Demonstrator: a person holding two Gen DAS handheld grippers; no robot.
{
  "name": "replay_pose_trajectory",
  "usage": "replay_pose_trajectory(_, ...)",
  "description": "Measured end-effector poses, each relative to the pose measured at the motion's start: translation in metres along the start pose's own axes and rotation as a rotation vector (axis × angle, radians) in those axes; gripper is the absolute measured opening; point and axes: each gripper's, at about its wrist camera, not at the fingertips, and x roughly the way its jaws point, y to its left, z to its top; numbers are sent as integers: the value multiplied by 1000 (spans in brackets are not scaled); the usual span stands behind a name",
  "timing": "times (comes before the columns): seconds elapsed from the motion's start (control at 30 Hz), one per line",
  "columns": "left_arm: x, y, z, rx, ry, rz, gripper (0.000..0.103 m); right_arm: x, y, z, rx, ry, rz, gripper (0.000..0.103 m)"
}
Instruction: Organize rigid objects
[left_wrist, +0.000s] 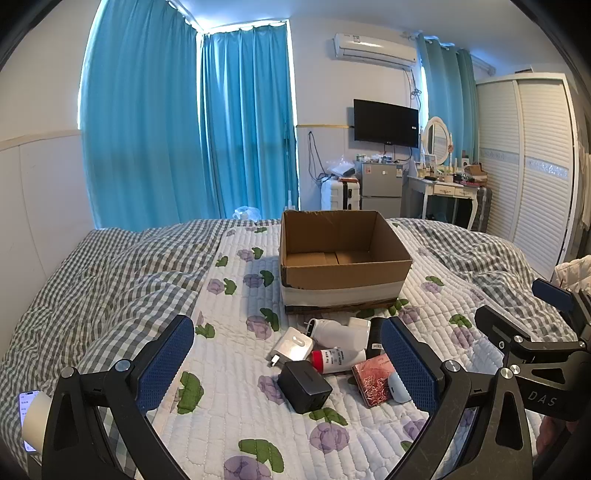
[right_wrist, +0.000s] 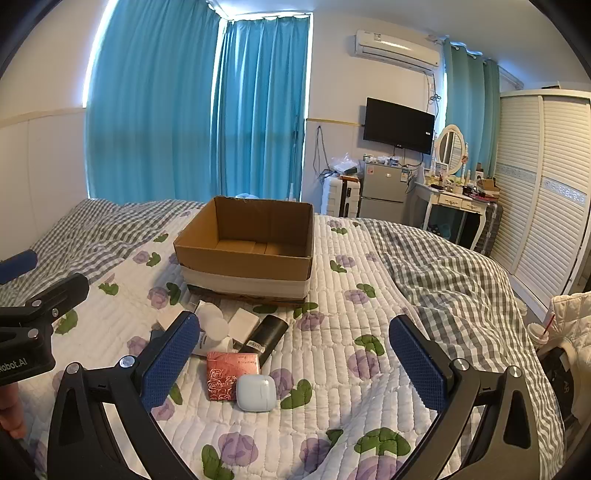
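Quilt (right_wrist: 332, 387) lies bare right of clutter; box (right_wrist: 243, 264) rim unobstructed.

Black left gripper (left_wrist: 287, 363), blue textured pads, silver screws.

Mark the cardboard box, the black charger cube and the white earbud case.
cardboard box (left_wrist: 343, 271), left wrist view, front wall.
black charger cube (left_wrist: 301, 382), left wrist view, top face.
white earbud case (right_wrist: 255, 392), right wrist view, lid.

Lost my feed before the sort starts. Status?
Left tool and right tool open, empty. Cardboard box empty; chargers, bottle and earbud case piled before it. Path clear.
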Motion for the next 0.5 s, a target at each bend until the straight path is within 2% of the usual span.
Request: replay_pose_trajectory(0.5, 1, 1, 1, 2, 2, 1, 103, 0, 1, 0, -3, 6, 2, 103)
